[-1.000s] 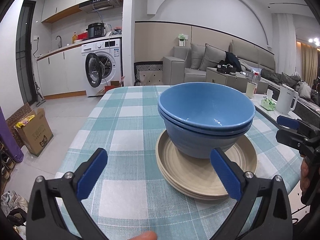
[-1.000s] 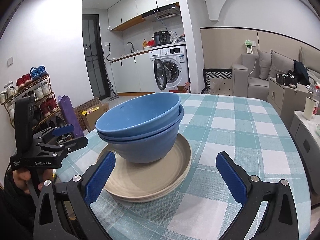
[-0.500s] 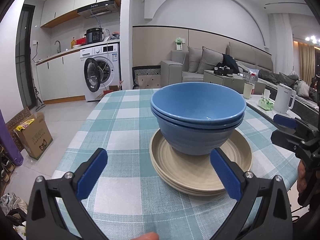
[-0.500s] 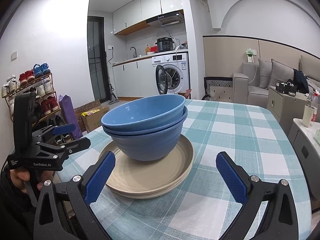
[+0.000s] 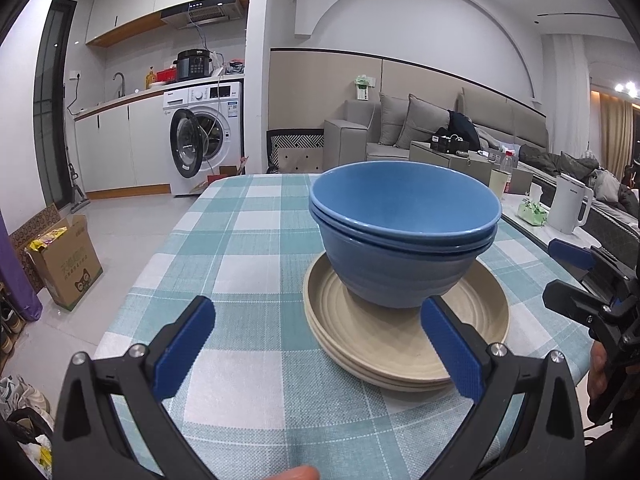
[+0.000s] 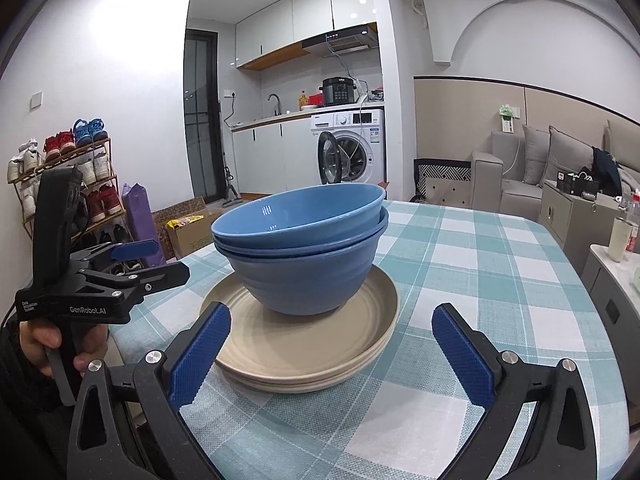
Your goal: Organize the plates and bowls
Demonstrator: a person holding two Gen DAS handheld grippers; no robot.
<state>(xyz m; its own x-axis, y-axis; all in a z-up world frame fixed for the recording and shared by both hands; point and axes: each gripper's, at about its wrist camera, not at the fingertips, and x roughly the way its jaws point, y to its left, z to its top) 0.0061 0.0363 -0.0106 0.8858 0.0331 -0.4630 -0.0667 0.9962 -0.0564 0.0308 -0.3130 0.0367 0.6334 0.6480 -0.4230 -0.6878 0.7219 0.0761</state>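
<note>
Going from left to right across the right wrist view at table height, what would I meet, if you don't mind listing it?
Left gripper held in a hand → stacked blue bowls on the beige plates → bare checked tablecloth → white cup on the side counter.

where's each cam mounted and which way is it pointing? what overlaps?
Left wrist: on the left gripper, facing across the table at the blue bowls on the beige plates; own open fingers, right gripper at its right.
Right wrist: on the right gripper, facing the same stack; left gripper and hand at its left.
Shared: bowls, plates, table, washing machine.
</note>
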